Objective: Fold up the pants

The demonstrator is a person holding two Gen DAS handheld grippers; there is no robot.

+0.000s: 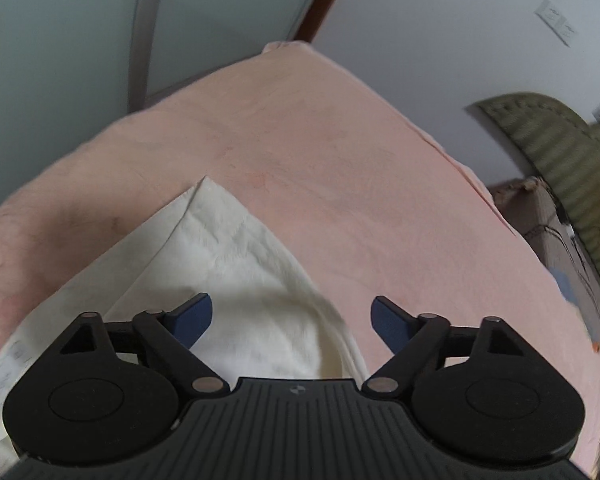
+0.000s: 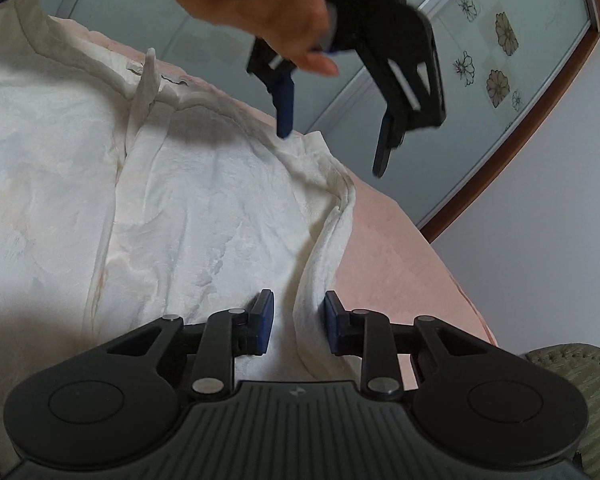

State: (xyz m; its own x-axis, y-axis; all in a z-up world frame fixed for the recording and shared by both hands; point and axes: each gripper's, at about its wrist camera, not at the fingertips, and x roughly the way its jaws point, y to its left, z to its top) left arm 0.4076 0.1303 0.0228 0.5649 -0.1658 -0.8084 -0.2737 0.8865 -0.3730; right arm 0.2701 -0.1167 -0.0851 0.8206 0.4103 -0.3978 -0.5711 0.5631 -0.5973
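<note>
White pants [image 2: 188,208] lie spread on a pink sheet [image 2: 396,256]; a corner of them shows in the left wrist view [image 1: 236,248]. My right gripper [image 2: 298,322] is partly open, its jaws either side of a raised fold at the pants' right edge [image 2: 320,264], without pinching it. My left gripper [image 1: 292,318] is wide open and empty, above the pants' corner. It also shows in the right wrist view [image 2: 334,148], held in a hand above the pants' far edge.
The pink sheet [image 1: 340,160] covers a bed that ends at a white wall [image 1: 440,40] and frosted glass doors [image 2: 480,60]. An olive woven item [image 1: 560,152] and a cardboard box [image 1: 540,216] stand at the right.
</note>
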